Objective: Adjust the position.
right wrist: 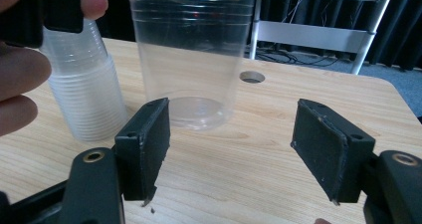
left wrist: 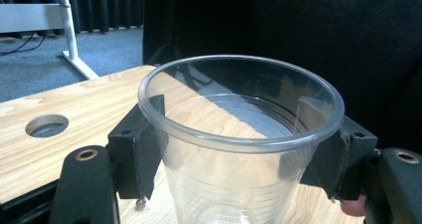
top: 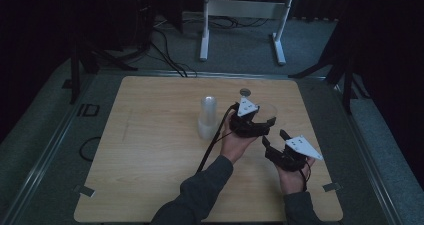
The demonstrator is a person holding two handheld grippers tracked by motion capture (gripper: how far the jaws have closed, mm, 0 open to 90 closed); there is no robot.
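Note:
A clear plastic cup (left wrist: 234, 194) stands upright between the jaws of my left gripper (left wrist: 241, 149), which is shut on it just below the rim. In the high view this gripper (top: 257, 116) is right of the table's middle, with the cup (top: 267, 111) faint against the wood. In the right gripper view the cup (right wrist: 191, 59) has its base at the tabletop; whether it touches I cannot tell. My right gripper (right wrist: 234, 149) stands open and empty a short way in front of it, and in the high view the right gripper (top: 275, 137) lies nearer the person.
An upside-down stack of clear cups (top: 207, 117) stands left of the held cup, and this stack (right wrist: 87, 94) is close to the person's fingers. A round hole (top: 245, 91) is cut in the wooden table (top: 150, 150) near its far edge. White frame legs (top: 204, 35) stand beyond.

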